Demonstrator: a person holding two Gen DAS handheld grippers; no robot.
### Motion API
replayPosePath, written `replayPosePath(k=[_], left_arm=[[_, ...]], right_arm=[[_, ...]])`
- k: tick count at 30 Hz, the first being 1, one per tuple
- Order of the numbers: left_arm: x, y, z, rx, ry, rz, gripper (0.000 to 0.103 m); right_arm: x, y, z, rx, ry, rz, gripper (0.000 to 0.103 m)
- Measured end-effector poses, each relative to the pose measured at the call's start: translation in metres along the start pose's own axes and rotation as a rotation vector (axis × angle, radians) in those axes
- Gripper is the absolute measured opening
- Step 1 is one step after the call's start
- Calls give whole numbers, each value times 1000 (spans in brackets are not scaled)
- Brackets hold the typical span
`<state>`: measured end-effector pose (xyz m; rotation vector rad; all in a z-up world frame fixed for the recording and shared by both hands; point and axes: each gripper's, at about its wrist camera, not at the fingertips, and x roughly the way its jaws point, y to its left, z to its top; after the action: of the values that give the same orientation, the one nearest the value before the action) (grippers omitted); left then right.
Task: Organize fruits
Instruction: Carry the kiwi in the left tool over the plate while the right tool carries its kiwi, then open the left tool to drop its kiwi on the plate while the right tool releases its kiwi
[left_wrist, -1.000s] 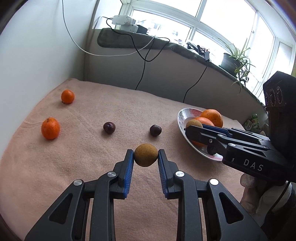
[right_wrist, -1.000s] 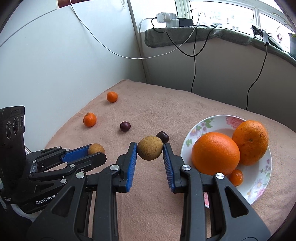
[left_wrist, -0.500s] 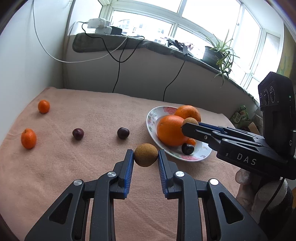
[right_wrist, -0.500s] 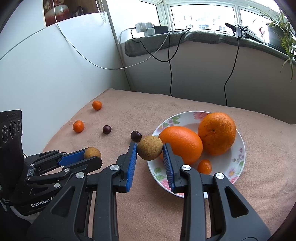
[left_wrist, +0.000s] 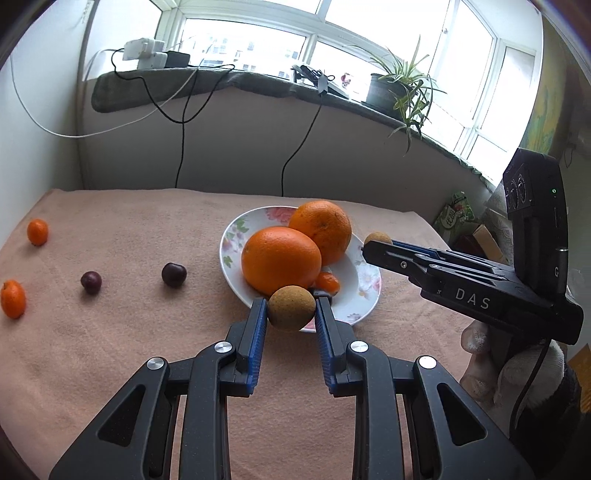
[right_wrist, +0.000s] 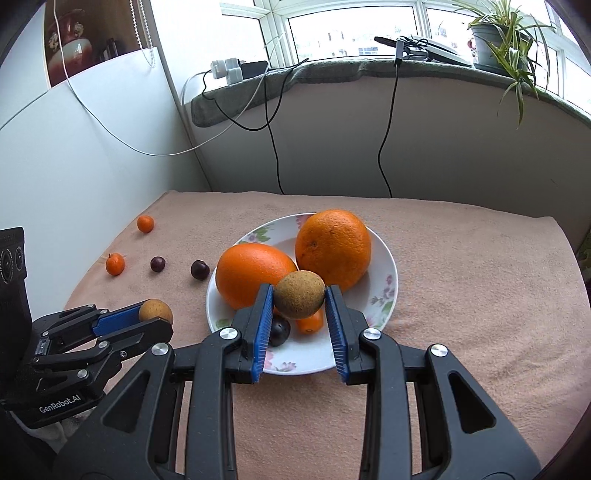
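Observation:
My left gripper is shut on a brown round fruit at the near rim of the floral plate. My right gripper is shut on a second brown fruit, held above the plate. The plate holds two large oranges, a small orange and a dark plum. On the cloth to the left lie two dark plums and two small oranges.
A pink cloth covers the table. A white wall stands on the left, a low wall with hanging cables at the back. A potted plant sits on the sill. The right gripper shows in the left wrist view, the left gripper in the right wrist view.
Both grippers have moved right toward the plate, each still holding its brown fruit. The right gripper is now over the plate, the left at its near rim.

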<state>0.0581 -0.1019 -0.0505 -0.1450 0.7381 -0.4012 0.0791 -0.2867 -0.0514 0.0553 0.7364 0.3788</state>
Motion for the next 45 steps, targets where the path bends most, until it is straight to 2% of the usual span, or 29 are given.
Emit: replayPosePath(k=[13, 32, 33, 34, 35, 37, 41, 42, 43, 44, 45], left_arm=[[27, -29, 6, 48, 43, -46, 25], [41, -35, 11, 66, 63, -27, 25], [41, -35, 11, 67, 64, -25, 25], [41, -35, 11, 66, 62, -22, 27], [41, -35, 11, 65, 59, -21, 32], [40, -35, 11, 66, 55, -22, 36], [38, -34, 12, 63, 49, -26, 40], [37, -34, 13, 62, 47, -24, 44], [36, -34, 13, 61, 43, -22, 54], [35, -34, 13, 61, 39, -21, 58], [34, -34, 13, 63, 36, -21, 59]], right_arm=[[10, -28, -3, 36, 25, -8, 30], [20, -33, -1, 39, 34, 6, 31], [19, -33, -2, 39, 33, 5, 34], [19, -33, -1, 41, 30, 4, 42], [18, -33, -1, 44, 23, 1, 56], [14, -33, -1, 48, 7, -3, 68], [11, -33, 2, 58, 0, -9, 71], [11, -34, 2, 59, -4, -13, 73], [10, -34, 2, 61, -8, -19, 77], [9, -34, 3, 64, -12, -24, 82], [8, -35, 3, 68, -17, -26, 84]])
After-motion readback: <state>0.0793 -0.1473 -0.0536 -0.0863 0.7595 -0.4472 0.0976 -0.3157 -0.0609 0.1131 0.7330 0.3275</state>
